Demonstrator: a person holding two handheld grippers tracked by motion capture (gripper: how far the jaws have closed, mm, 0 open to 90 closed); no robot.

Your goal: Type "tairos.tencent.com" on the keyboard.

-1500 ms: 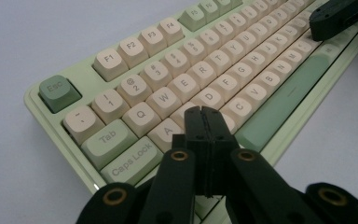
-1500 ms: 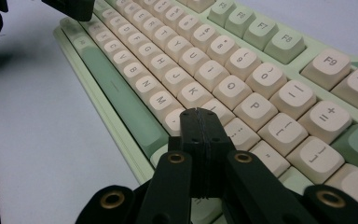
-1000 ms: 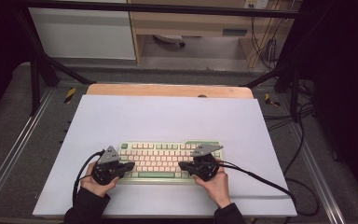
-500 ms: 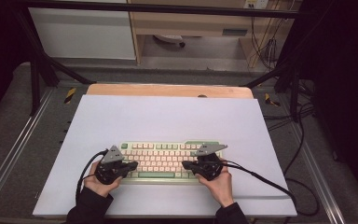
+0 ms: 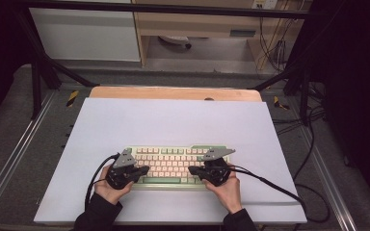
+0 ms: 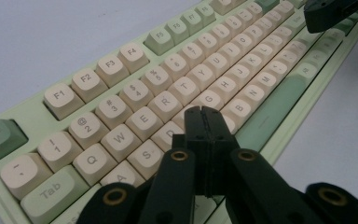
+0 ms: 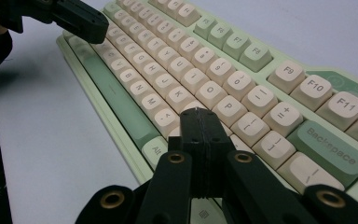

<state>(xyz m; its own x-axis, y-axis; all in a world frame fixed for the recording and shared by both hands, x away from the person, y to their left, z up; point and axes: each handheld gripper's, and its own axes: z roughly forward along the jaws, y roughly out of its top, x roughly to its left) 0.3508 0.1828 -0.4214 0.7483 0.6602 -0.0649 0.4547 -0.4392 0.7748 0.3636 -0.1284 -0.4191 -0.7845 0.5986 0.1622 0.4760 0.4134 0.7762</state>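
Nearest the person: both hands at the table's front edge, each w/ a gripper poised over the keyboard [image 5: 176, 164], which lies on the white mat [image 5: 173, 120] toward its near side, roughly centred.

Risks first. The work looks like key-pressing w/ closed jaw tips. Each tip is wider than the gap btwn keycaps, so a slightly off descent could hit two keys at once, likely around D/F on the left, or L/; on the right. Too steep or hard a push could skid the keyboard across the smooth mat, since nothing braces it. Trailing cables [image 5: 270, 183] could drag over the right end of the board if that hand swings inward.

Left gripper [image 6: 204, 114]: jaws clenched fully together, nothing btwn them, tip over the home row near the D/F keys [image 6: 193, 116]; can't tell if it touches or just hovers. In the high view it sits at the keyboard's left end [image 5: 142, 170].

Right gripper [image 7: 200, 115]: also clamped tight, empty, tip above the keys below P [image 7: 228, 108]; contact unclear. High view has it at the right end [image 5: 195, 170].

Farther back: bare mat, then the wooden table edge [image 5: 173, 93].
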